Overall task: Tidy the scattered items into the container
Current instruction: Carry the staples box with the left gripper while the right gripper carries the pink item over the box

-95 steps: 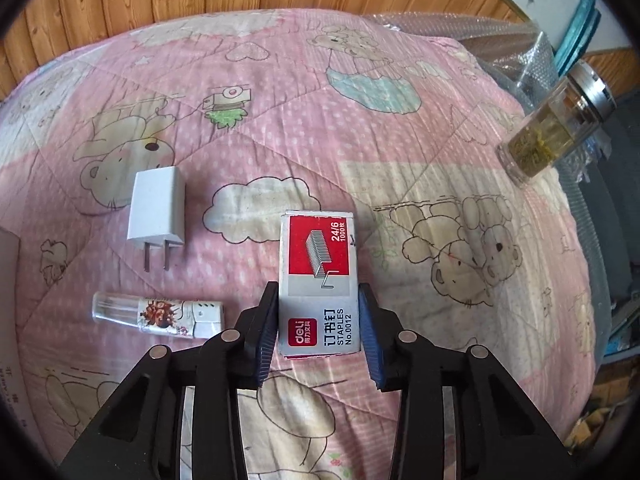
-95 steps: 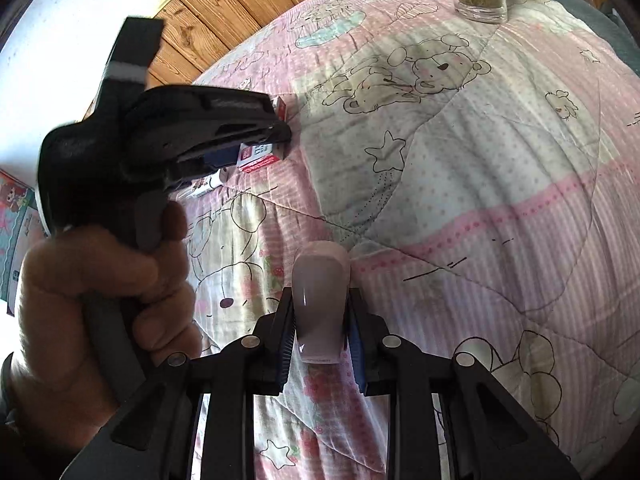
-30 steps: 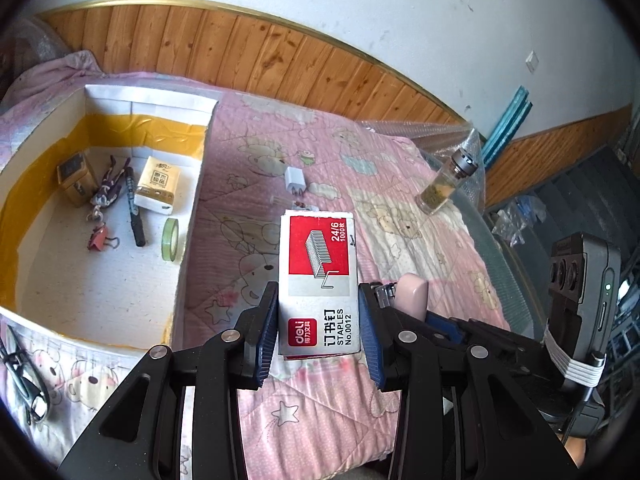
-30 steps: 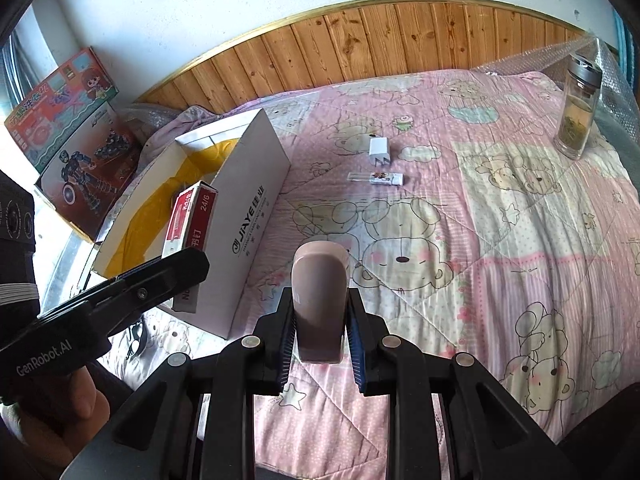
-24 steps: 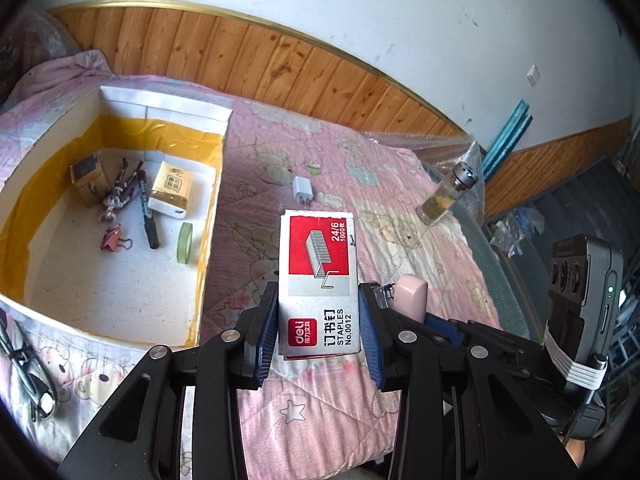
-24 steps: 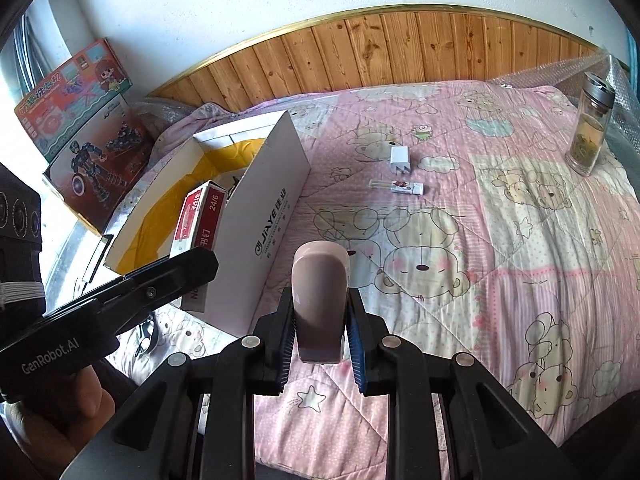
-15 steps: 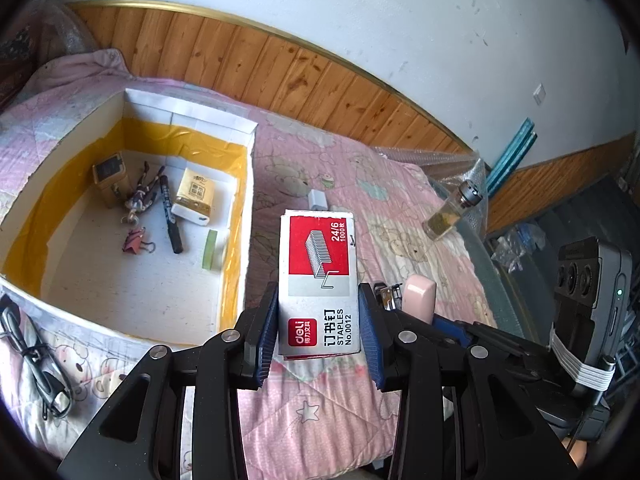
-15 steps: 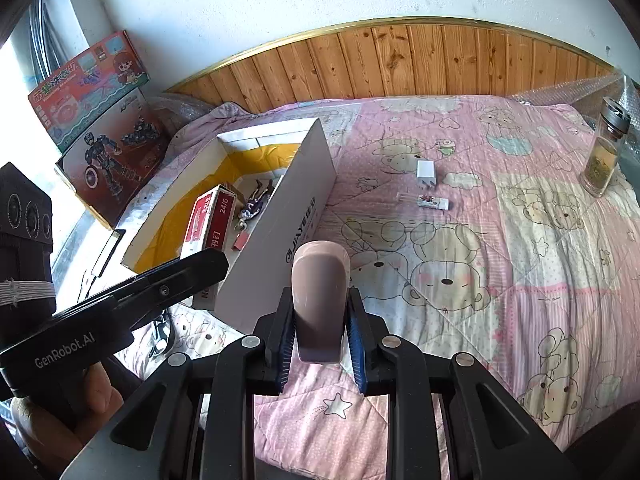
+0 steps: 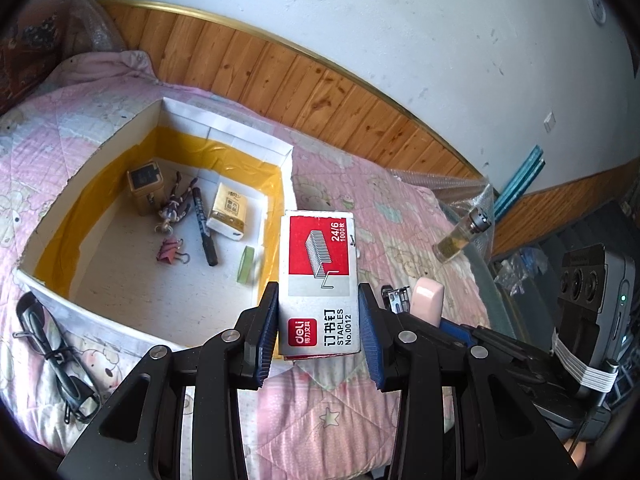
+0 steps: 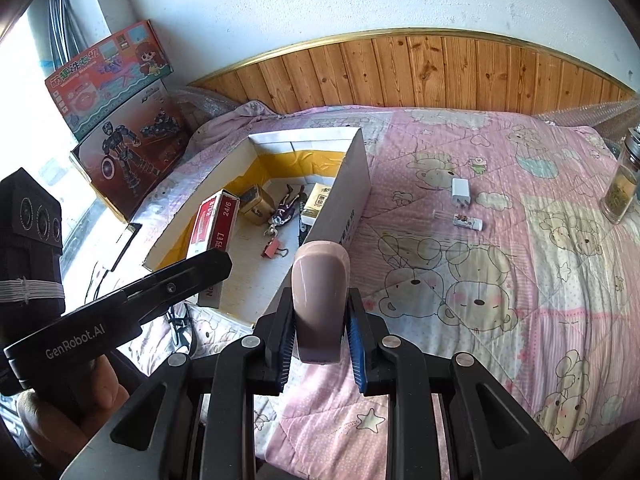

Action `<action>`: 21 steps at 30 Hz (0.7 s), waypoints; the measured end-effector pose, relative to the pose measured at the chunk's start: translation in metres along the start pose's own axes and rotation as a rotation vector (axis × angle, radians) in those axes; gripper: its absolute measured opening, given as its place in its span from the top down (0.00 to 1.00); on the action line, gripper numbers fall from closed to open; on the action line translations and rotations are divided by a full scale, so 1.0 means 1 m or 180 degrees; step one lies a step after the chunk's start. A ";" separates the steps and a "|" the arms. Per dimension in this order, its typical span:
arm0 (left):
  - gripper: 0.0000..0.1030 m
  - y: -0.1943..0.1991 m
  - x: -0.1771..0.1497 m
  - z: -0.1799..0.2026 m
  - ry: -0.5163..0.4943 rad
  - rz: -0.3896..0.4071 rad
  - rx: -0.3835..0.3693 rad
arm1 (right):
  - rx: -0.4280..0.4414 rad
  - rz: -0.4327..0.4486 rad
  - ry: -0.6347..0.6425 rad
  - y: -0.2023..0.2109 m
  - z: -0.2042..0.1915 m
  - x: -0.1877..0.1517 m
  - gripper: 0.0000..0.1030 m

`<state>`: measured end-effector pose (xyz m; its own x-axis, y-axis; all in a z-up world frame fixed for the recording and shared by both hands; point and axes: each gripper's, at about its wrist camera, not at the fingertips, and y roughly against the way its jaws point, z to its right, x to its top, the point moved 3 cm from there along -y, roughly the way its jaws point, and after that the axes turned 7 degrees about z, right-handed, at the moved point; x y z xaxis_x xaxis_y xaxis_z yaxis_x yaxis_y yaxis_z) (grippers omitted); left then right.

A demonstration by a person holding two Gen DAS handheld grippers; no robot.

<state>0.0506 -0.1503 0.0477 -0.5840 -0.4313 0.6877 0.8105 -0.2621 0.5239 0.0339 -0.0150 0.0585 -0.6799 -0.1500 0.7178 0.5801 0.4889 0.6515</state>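
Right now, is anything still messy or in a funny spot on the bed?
Yes. A white charger plug and a small tube still lie loose on the pink quilt, outside the white box. A glass jar stands on the quilt near its right edge. Nothing looks spilled or broken.

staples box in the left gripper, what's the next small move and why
Probably ease the left gripper a bit further over the cardboard box and lower it before opening. It is shut on the staples box, which in the right wrist view hangs over the near inside corner, close to the wall. The floor beside the pink clip is bare.
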 end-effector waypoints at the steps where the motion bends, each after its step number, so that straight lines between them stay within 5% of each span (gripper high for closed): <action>1: 0.62 0.002 0.002 -0.002 0.0011 0.0013 0.0002 | 0.0009 0.0001 0.0012 -0.001 -0.003 0.001 0.75; 21: 0.62 0.017 0.031 -0.044 0.0093 0.0174 0.0207 | 0.0234 -0.0029 0.0256 -0.028 -0.052 0.019 0.75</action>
<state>0.0481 -0.2062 0.0558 -0.5366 -0.4686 0.7018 0.8359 -0.1812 0.5182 0.0281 -0.0764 0.0665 -0.6452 -0.2217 0.7312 0.5375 0.5485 0.6405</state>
